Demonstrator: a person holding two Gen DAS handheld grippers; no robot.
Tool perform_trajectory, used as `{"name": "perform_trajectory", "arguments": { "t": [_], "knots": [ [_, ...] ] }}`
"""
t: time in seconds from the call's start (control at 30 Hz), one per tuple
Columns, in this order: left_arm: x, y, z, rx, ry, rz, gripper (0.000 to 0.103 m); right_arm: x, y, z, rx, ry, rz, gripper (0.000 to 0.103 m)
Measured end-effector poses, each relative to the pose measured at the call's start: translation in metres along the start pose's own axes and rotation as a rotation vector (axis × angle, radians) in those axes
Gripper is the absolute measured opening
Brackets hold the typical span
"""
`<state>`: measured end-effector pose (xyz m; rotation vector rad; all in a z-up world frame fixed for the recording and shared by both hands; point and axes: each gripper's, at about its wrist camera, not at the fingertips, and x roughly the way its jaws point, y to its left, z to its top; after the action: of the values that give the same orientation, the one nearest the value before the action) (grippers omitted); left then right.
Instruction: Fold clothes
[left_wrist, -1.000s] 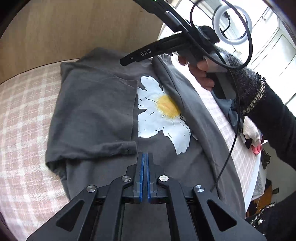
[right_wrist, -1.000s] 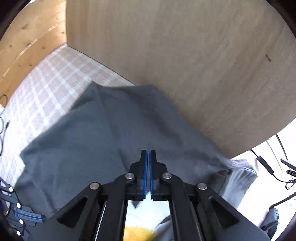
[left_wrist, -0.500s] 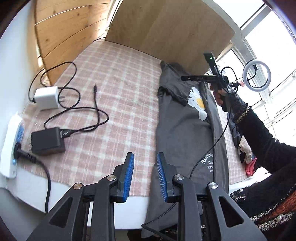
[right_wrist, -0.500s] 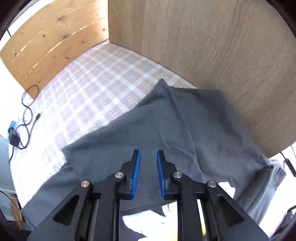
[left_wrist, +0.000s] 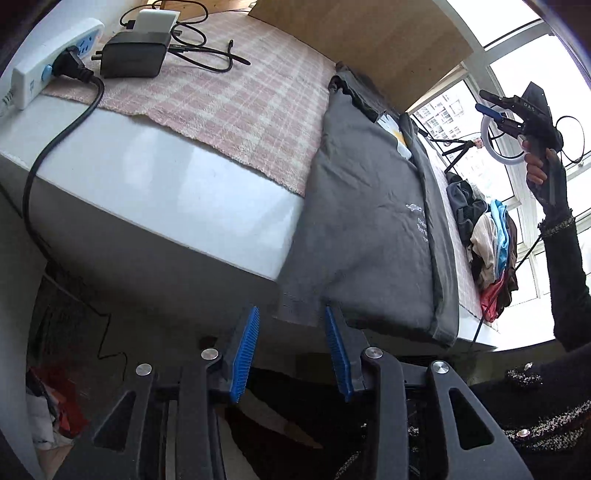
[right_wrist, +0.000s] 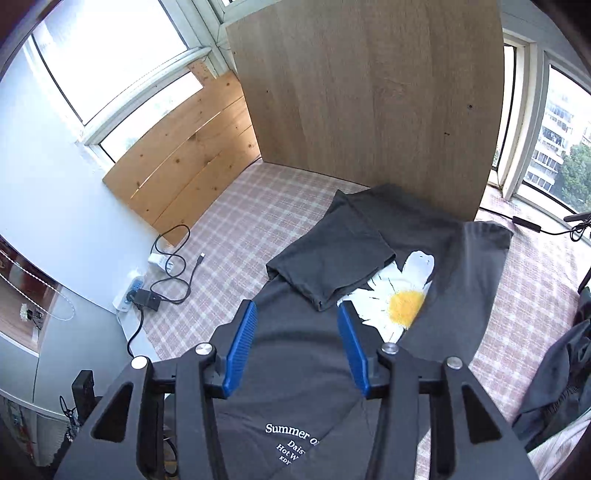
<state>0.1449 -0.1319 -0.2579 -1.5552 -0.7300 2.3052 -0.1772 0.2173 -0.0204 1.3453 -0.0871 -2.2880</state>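
Both tongs, left (left_wrist: 291, 350) and right (right_wrist: 297, 347), are opening, gripping nothing. Grey T-shirt (right_wrist: 461, 295) lies on the tabletop (right_wrist: 240, 221), side at 9 o'clock folded in; crosswise folds likely remain.

We are in a home, in a sunlit room. A pink-and-white checked cloth (right_wrist: 236, 236) covers the white table, a heap of mixed-colour clothes (left_wrist: 487, 236) waits at one end, and tall white-framed windows (right_wrist: 554, 122) look out on apartment blocks. A white power strip (left_wrist: 44, 62) feeds chargers.
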Motion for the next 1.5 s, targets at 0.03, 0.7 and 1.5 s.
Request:
{"name": "perform_trajectory", "arguments": {
  "t": [0.03, 0.7, 1.5],
  "knots": [
    [0.007, -0.001, -0.002, 0.005, 0.002, 0.015, 0.037, 0.007, 0.004, -0.003, 0.0, 0.008, -0.008, 0.045],
    [0.025, -0.032, -0.007, 0.024, -0.094, 0.023, 0.007, 0.287, 0.049, 0.06, 0.066, 0.304, -0.162, 0.046],
    [0.049, -0.168, -0.029, 0.482, 0.115, -0.12, 0.006, 0.136, -0.123, -0.011, 0.369, 0.078, -0.138, 0.003]
  ]
}}
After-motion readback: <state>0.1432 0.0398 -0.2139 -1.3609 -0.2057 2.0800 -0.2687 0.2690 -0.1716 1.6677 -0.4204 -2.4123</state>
